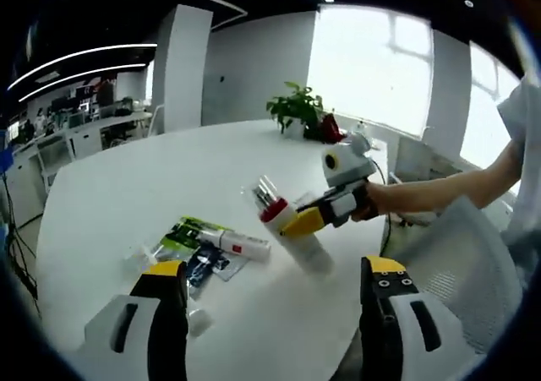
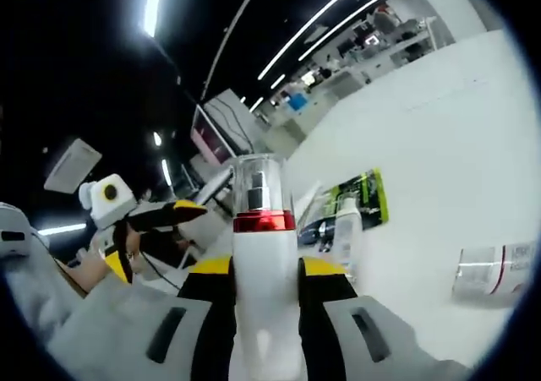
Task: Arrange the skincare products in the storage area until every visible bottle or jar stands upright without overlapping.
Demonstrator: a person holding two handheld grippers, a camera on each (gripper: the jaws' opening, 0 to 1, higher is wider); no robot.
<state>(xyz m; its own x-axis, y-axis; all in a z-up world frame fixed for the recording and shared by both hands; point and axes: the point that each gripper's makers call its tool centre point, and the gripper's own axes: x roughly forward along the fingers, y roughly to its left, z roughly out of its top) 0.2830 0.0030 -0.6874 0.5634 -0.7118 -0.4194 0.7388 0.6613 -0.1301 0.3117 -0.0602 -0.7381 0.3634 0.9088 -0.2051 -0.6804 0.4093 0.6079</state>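
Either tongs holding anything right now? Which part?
Right tongs clamp the white pump bottle around its body, below the red collar. Left tongs are open, holding nothing.

The bench lies bare across its far and left stretches, giving wide passage. Near the middle, flat packets and a lying tube block the way, and a plant stands at the far edge.

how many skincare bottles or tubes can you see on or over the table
3: a white bottle with red collar gripped by the right gripper; a white tube lying on the sachets; a clear jar on its side. Others may be hidden.
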